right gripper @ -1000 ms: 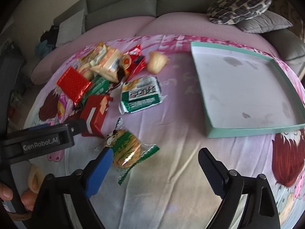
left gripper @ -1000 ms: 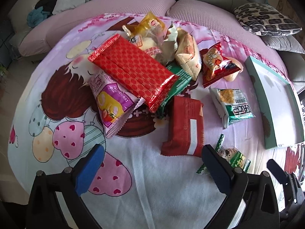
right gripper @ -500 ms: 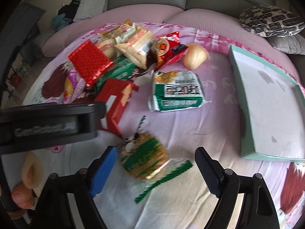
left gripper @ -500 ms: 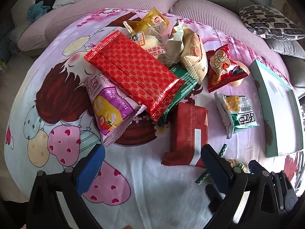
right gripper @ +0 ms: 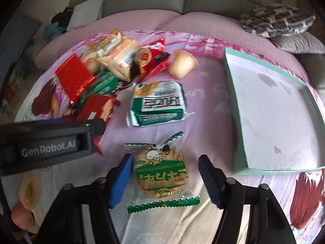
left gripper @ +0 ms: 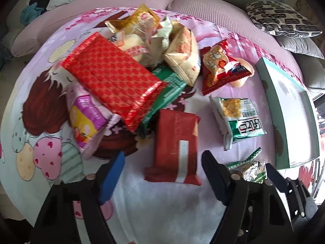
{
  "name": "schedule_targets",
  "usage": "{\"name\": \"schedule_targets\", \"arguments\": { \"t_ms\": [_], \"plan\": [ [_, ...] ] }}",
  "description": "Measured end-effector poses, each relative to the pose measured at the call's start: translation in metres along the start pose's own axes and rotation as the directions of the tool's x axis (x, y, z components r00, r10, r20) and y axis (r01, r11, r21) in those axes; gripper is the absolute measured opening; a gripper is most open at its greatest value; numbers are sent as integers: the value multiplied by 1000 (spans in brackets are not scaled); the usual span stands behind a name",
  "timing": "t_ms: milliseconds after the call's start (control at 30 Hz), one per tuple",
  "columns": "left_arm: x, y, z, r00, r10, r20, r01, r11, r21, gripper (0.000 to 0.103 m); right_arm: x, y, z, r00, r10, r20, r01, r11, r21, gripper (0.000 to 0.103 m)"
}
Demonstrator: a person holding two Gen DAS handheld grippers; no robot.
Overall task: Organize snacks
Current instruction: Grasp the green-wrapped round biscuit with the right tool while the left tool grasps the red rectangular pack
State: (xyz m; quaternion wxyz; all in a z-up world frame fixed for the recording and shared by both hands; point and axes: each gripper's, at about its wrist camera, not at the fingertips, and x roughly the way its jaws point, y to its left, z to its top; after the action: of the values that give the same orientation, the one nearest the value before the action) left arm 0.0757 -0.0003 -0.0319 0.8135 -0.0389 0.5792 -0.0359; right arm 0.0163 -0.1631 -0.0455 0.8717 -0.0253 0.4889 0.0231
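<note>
Step in hand: two pickups are judged under way, each snack being closed on for transfer to the teal tray (right gripper: 239,109).
Left tool (left gripper: 162,174): jaws apart and closing; the dark red packet (left gripper: 176,142) is bracketed between them, pads not yet seen pressing.
Right tool (right gripper: 164,179): jaws apart and closing around the green-wrapped round cracker (right gripper: 160,170), which lies flat on the printed cloth (right gripper: 203,105), untouched.
Next move: closing must be finished on both wrappers before lifting toward the tray, lying just right of the cracker.

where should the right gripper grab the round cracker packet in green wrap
Across the round cracker packet at its middle, from straight above. It lies flat on the blanket, and the right gripper straddles its two sides, fingers closing, pads not yet touching. Avoid the thin crimped ends.
</note>
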Motion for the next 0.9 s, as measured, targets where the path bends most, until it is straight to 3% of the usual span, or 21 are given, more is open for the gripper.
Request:
{"name": "schedule_targets", "arguments": {
  "t_ms": [67, 167, 467, 633, 900],
  "plan": [
    [5, -9, -1, 1000, -7, -10, 7, 1000, 4, 65, 4, -2, 1, 1000, 8, -20, -8, 1000, 9, 62],
    [12, -20, -2, 1000, 9, -10, -8, 1000, 12, 61, 7, -2, 4, 1000, -5, -30, 5, 1000, -10, 61],
    [24, -46, -10, 997, 70, 33, -71, 996, 54, 60, 11, 0, -2, 999, -36, -27, 34, 999, -42, 59],
    [21, -60, -9, 998, 40, 38, -43, 997, 63, 45, 6, 6, -2, 999, -41, 3, 41, 997, -62, 53],
    [13, -72, -11, 999, -9, 32, 7, 999, 50, 42, -6, 21, -7, 999, -36, 35, 40, 993, -109, 53]
  ]
}}
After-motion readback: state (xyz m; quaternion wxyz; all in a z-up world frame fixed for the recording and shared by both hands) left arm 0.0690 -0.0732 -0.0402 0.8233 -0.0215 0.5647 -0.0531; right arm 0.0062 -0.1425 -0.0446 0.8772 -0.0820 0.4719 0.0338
